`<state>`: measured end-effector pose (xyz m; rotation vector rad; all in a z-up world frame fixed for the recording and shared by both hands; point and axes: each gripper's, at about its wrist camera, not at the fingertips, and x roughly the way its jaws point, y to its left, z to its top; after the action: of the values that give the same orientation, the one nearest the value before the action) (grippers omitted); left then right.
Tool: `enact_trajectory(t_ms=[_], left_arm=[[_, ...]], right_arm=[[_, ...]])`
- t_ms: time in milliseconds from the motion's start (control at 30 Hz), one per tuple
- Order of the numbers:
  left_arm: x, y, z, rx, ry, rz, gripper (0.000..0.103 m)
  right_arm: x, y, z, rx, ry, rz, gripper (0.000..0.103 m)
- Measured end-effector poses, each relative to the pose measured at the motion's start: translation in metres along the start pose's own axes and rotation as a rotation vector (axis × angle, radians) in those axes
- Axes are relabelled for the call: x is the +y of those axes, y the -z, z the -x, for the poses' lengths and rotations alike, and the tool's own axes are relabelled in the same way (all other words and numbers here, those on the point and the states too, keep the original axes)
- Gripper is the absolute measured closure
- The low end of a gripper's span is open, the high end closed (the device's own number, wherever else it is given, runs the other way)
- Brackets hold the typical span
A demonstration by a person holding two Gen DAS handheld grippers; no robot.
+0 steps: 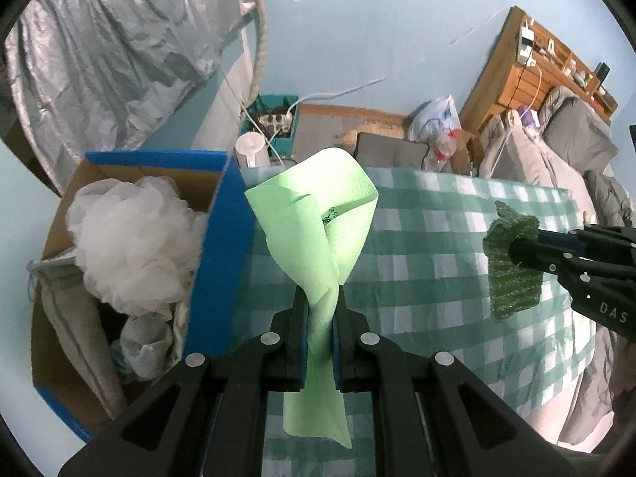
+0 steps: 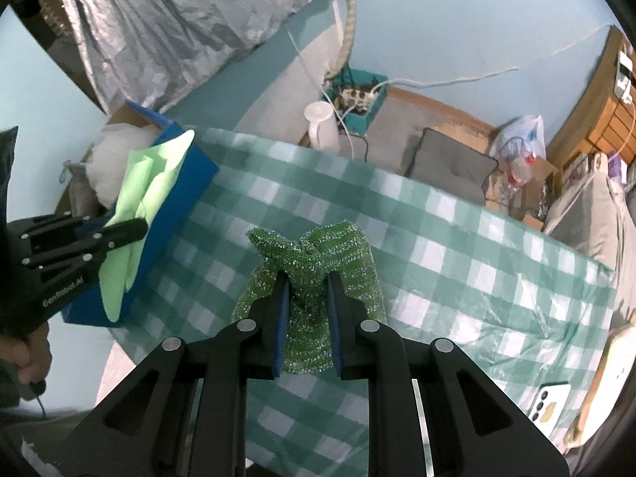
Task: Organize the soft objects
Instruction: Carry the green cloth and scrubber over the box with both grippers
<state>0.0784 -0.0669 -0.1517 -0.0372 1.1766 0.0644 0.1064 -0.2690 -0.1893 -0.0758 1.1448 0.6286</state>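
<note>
Two hand-held grippers: each is pinching a soft thing above the bench.
Left hand-held gripper: jaws pressed together on a light green cloth; seen from the right wrist view it sits at the left edge, by the box.
Light green cloth: clamped near its middle, the upper part curling up and forward in loose folds, a lower tail hanging below the pads; it is clear of the bench and hangs just beside the blue wall of the box.
Right hand-held gripper: jaws closed on a glittery green mesh scrubbing cloth; from the left wrist view it reaches in from the right edge.
Green mesh scrubbing cloth: bunched between the blue pads, spilling out on both sides and beyond the tips; lifted above the checked cover.
Person's hand: grips the handle of the left tool at the lower left of the right wrist view.
Bench: covered by a green and white checked cloth under clear plastic.
Cardboard box: blue outside, brown inside, standing at the left edge of the bench.
White mesh bath puff: lies inside the box, on top of pale fabric.
White jug: stands on the floor beyond the bench.
Grey cushion: beyond the far edge of the bench.
Phone: lies at the lower right, off the checked cover.
</note>
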Motion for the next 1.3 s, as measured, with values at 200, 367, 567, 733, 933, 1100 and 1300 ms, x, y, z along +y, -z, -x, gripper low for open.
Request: enact_trajectory(t_ms=[200, 367, 567, 733, 933, 1100, 1300], left_arm=[[0.010, 0.005, 0.023, -0.035, -0.012, 0.026, 0.094], [0.018, 0.009, 0.039, -0.060, -0.036, 0.045, 0.094], [0.038, 0.020, 0.051, -0.071, -0.053, 0.105, 0.094], [0.057, 0.029, 0.059, -0.076, -0.078, 0.146, 0.094], [0.083, 0.036, 0.065, -0.085, -0.112, 0.194, 0.094], [0.106, 0.041, 0.067, -0.086, -0.136, 0.236, 0.094], [0.129, 0.050, 0.060, -0.075, -0.155, 0.277, 0.094]], right_arm=[[0.014, -0.006, 0.010, -0.018, -0.023, 0.029, 0.087], [0.031, -0.011, 0.017, -0.028, -0.043, 0.067, 0.087], [0.050, -0.020, 0.019, -0.039, -0.069, 0.102, 0.087], [0.068, -0.028, 0.020, -0.045, -0.094, 0.136, 0.087], [0.096, -0.040, 0.017, -0.052, -0.121, 0.186, 0.087], [0.121, -0.050, 0.011, -0.051, -0.139, 0.230, 0.087], [0.148, -0.060, 0.002, -0.041, -0.155, 0.279, 0.087]])
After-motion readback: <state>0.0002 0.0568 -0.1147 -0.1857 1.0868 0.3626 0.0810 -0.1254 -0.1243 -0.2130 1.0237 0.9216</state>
